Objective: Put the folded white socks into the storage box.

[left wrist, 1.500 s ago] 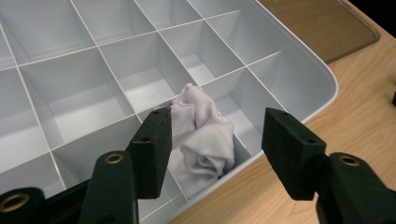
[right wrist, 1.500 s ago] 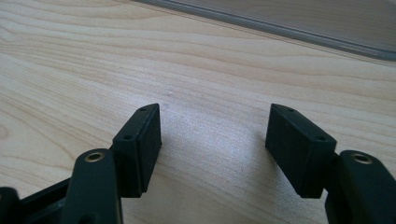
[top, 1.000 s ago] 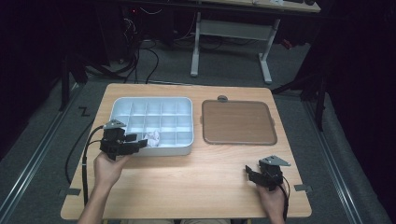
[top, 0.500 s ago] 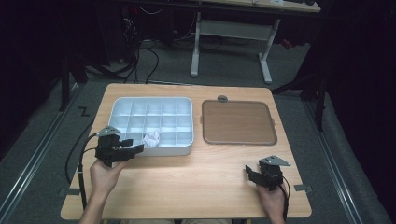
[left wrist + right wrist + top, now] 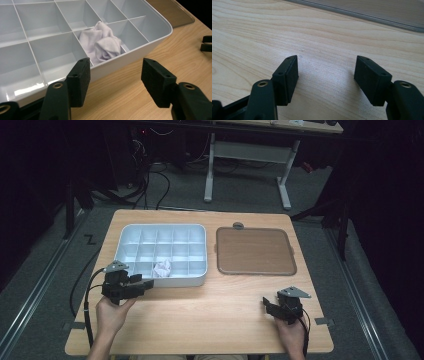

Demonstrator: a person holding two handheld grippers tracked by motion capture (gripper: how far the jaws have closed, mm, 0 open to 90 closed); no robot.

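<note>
**Cloth in tray, both tongs empty**

White cloth (image 5: 103,42) lies crumpled in a front-row compartment of the white divider tray (image 5: 200,280), near mid-row. Left gripper view shows folds and compartment walls; high view gives just a pale lump (image 5: 162,268), but adds brown tray (image 5: 255,251) to the right and whole bench (image 5: 210,320). Left tongs (image 5: 115,72) just outside tray's front wall, jaws wide apart, nothing between, clear of cloth. Right tongs (image 5: 325,75) well apart, low over bare bench near brown tray's edge, jaws wide, holding nothing.
</note>
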